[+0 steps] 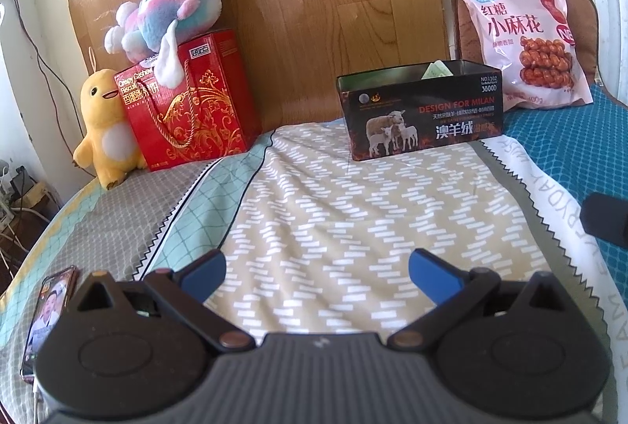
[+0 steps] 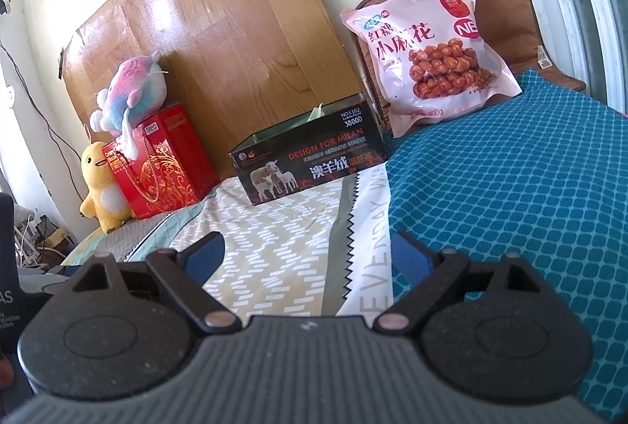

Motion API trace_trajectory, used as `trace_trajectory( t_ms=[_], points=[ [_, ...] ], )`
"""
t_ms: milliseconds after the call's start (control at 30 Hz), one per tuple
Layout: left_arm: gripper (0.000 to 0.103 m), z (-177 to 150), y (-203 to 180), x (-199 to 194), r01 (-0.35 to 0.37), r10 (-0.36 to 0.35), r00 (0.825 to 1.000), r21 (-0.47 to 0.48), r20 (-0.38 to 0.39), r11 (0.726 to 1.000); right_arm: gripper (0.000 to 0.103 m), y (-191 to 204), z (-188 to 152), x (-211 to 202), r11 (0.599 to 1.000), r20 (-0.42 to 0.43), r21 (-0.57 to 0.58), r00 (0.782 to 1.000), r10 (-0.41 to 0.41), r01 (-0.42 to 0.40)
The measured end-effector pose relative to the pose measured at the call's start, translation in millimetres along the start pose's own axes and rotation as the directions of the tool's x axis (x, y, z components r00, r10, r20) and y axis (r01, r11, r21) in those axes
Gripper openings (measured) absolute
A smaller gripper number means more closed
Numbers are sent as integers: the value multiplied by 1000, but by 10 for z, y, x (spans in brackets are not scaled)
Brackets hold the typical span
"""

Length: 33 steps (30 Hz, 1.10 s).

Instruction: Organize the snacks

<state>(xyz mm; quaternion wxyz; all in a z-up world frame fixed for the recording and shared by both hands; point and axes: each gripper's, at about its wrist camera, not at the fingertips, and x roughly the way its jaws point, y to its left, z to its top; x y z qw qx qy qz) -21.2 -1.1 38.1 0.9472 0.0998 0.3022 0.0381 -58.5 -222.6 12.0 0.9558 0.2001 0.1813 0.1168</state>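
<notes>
Pink snack bag, black tin

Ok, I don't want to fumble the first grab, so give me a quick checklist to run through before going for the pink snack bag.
1. Left gripper open and holding nothing: ok.
2. Right gripper open and holding nothing: ok.
3. Pink snack bag in plain view, propped upright against the brown cushion: ok.
4. Black tin has its lid off, ready to take snacks: ok.
5. Room left inside the tin: cannot tell; only a green packet shows above the rim.
6. Bedspread between the grippers and the tin free of obstacles: ok.
</notes>
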Motion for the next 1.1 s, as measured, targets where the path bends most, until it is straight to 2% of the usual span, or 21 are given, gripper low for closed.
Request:
trace_trajectory(
  t_ms=[833,1100],
  points=[
    [103,-20,-35,100,-7,7,1000,6,-22,1000,94,-34,-54,67,1000,-16,5,1000,-4,4],
    [103,26,-2,123,115,-116,993,-16,-38,993,94,-23,-14,69,1000,-12,-18,1000,-6,6]
  ],
)
